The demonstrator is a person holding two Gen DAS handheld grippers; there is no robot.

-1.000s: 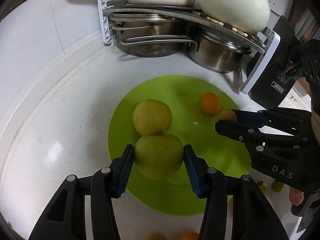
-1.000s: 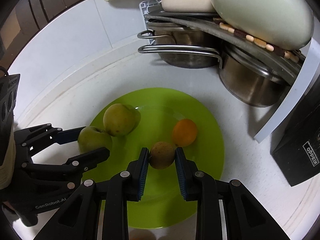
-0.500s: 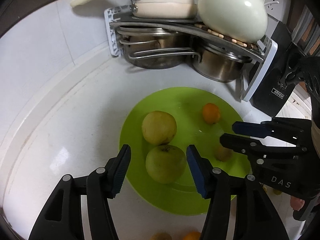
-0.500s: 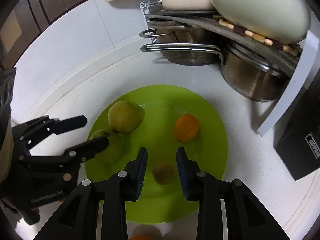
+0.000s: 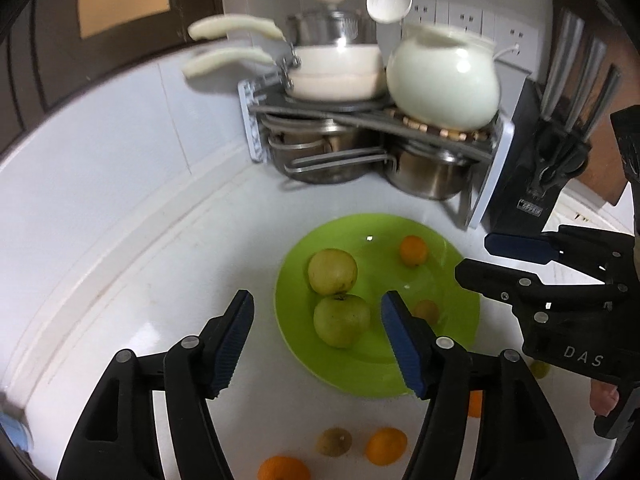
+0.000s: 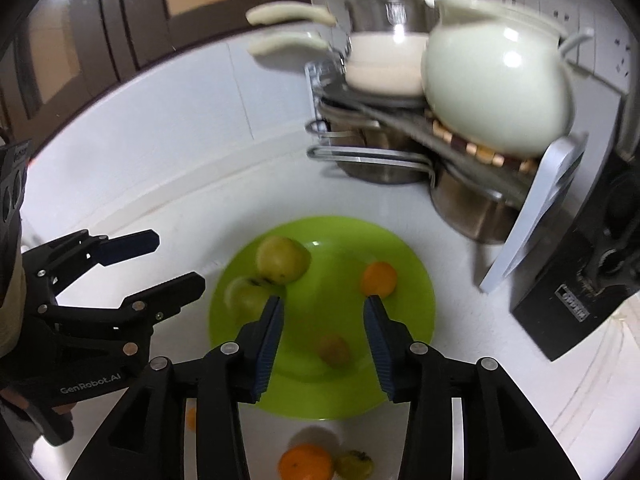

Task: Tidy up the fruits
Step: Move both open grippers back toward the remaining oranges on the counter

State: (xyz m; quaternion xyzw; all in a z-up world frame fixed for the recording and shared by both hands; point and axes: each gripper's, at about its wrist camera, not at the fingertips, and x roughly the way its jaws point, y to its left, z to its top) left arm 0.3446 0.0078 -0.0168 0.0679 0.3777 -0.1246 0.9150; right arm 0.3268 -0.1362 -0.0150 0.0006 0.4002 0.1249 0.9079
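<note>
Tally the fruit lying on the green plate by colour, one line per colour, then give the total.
On the round lime-green plastic plate:
Green apples: 2, the far green apple and the near green apple
Small orange citrus fruit: 1
Small brownish round fruit: 1
Total: 4

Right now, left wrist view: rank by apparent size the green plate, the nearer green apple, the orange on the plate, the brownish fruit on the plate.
1. green plate
2. nearer green apple
3. orange on the plate; lies farther off, so unsure against 4
4. brownish fruit, partly hidden by the left gripper's finger
</note>
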